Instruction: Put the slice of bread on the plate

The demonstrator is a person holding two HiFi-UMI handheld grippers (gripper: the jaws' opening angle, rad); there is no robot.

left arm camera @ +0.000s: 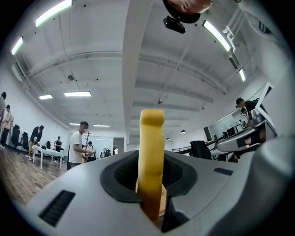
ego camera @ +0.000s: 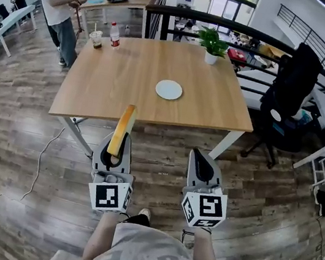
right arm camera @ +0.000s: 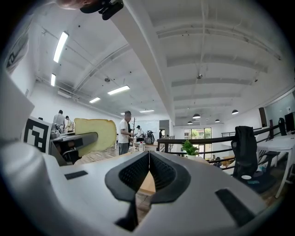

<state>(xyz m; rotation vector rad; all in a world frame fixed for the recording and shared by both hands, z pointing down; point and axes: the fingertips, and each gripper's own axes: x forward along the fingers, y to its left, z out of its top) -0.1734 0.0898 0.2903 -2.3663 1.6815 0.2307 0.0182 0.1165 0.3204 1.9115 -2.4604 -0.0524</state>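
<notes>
A yellow slice of bread (ego camera: 124, 130) stands on edge in my left gripper (ego camera: 115, 149), whose jaws are shut on its lower end; in the left gripper view the bread (left arm camera: 151, 161) rises straight up between them. The white plate (ego camera: 169, 89) lies near the middle of the wooden table (ego camera: 115, 80), well ahead of both grippers. My right gripper (ego camera: 204, 166) is beside the left one, short of the table's near edge, jaws shut together with nothing in them (right arm camera: 148, 171). In the right gripper view the bread (right arm camera: 96, 133) shows at the left.
On the table's far side stand a potted plant (ego camera: 212, 44), a red-capped bottle (ego camera: 114, 34) and a cup (ego camera: 96, 38). A black office chair (ego camera: 287, 98) is at the right. A person (ego camera: 58, 5) stands beyond the table's far left corner. A cable (ego camera: 39, 163) lies on the floor.
</notes>
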